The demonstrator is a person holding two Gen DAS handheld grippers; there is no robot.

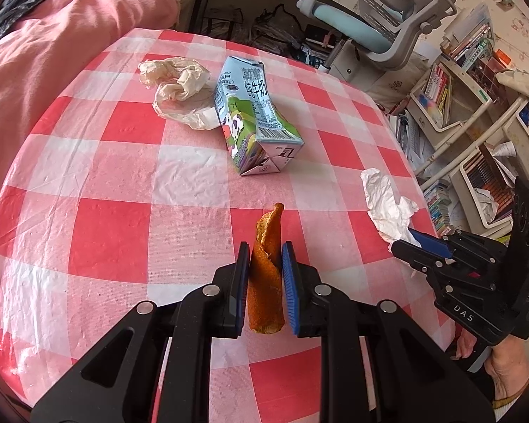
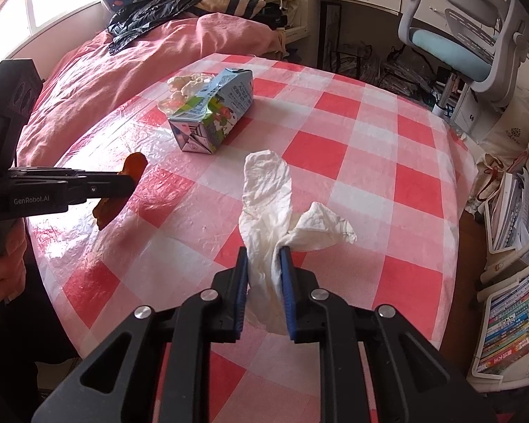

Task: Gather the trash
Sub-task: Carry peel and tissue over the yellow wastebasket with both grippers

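Left gripper [image 1: 264, 282]: fingers [image 1: 241, 282] clamped on an orange peel [image 1: 266, 275], held above the checkered desk [image 1: 123, 194]. Right gripper [image 2: 264, 282]: fingers [image 2: 287, 282] closed on a crumpled white tissue [image 2: 268, 211], its ends fanning out beyond the tips. Farther out on the desk, lying on its side, a dented milk carton [image 1: 254, 116]; touching its far side, a wad of crumpled paper [image 1: 180, 88]. Beyond, a pink bed cover [image 2: 141, 60].

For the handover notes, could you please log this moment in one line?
left gripper: shut on peel | right gripper: shut on tissue | carton, wrapper: on table
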